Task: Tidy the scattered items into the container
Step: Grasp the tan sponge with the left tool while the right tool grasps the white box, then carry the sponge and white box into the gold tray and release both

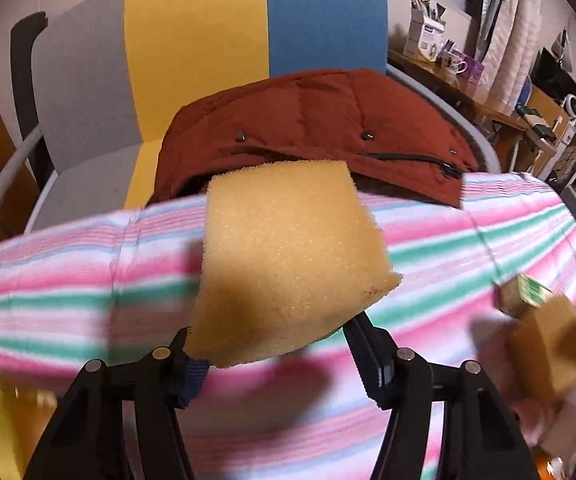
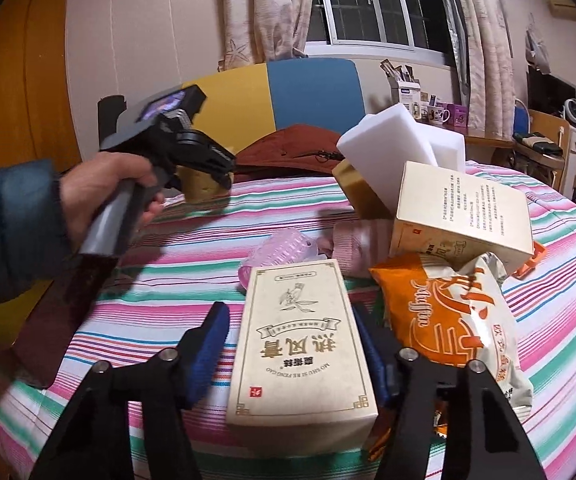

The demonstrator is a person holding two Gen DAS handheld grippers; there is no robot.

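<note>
Striped cloth [image 1: 68, 280] below; left tool [image 1: 276, 344] clamps sponge [image 1: 288, 256]; right tool [image 2: 295, 360] straddles box [image 2: 303, 344].

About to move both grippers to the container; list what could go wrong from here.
1. The left gripper pinches the yellow foam sponge only near its lower edge; the soft foam could slip out.
2. The right gripper straddles the cream cardboard box with a gap at the left pad; it may not be gripped.
3. The orange snack bag touches that box and could be dragged.
</note>
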